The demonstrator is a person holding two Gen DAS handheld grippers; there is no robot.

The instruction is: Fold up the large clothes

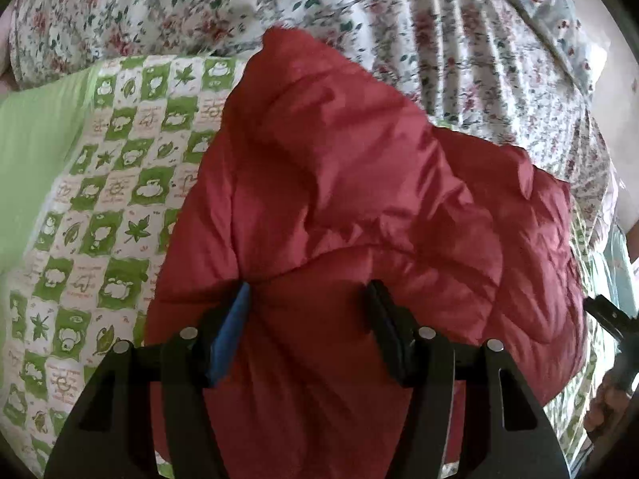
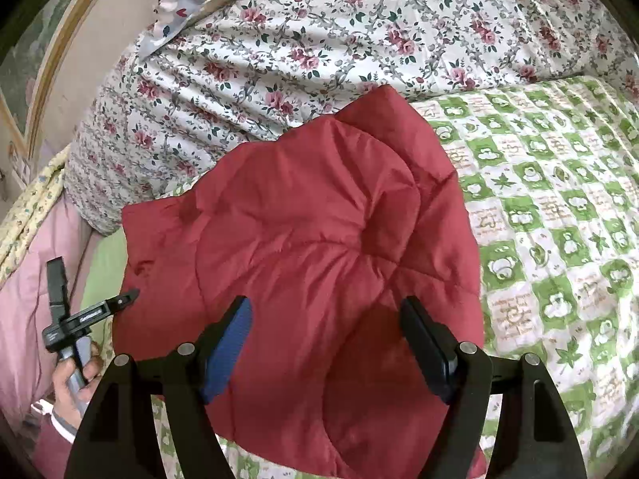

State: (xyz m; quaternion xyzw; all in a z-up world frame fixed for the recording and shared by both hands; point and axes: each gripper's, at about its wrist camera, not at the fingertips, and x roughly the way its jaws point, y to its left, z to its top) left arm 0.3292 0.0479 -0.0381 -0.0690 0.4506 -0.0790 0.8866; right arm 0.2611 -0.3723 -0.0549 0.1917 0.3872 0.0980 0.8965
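Red jacket (image 1: 359, 199): bundled at frame centre on the green quilt (image 1: 100, 199), likely mid-fold; left hand-held gripper (image 1: 309, 299) and right hand-held gripper (image 2: 325, 319) both spread wide, gripping nothing, poised over it for a fresh grasp.

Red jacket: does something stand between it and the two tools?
Nothing visible does. The red jacket lies directly under the open left tool and the open right tool, on the green checked quilt.
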